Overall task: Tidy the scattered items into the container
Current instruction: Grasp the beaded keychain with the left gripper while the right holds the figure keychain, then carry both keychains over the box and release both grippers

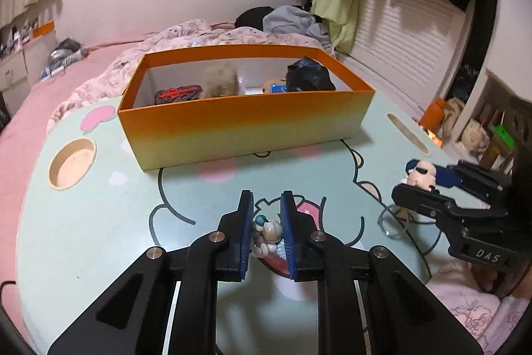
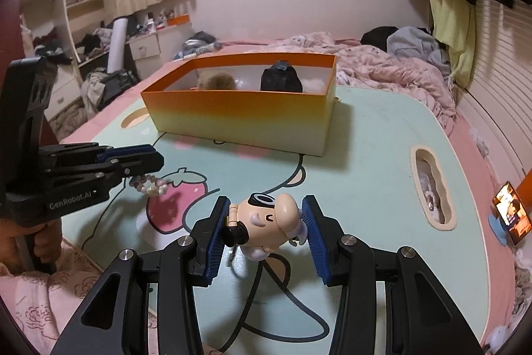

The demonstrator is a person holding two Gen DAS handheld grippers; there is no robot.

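Note:
An orange-to-yellow box [image 1: 246, 125] stands at the far side of the green cartoon table [image 1: 99, 215]. It holds a fluffy tan toy [image 1: 220, 82], a black bag [image 1: 309, 76] and a red-black item [image 1: 179, 93]. My left gripper [image 1: 266, 222] is shut on a bead bracelet [image 1: 266, 233], held just above the table; it also shows in the right wrist view [image 2: 151, 187]. My right gripper [image 2: 266, 222] has its jaws around a cream pig figure [image 2: 266, 223] with black goggles. Whether the pads press it is unclear. The figure also shows in the left wrist view [image 1: 419, 176].
The table has a round cup hole [image 1: 72, 162] at left and an oblong slot [image 2: 432, 185] at right. The box [image 2: 239, 115] sits ahead of both grippers. Pink bedding [image 2: 375, 62] surrounds the table. A lit phone [image 2: 510, 212] stands at the far right.

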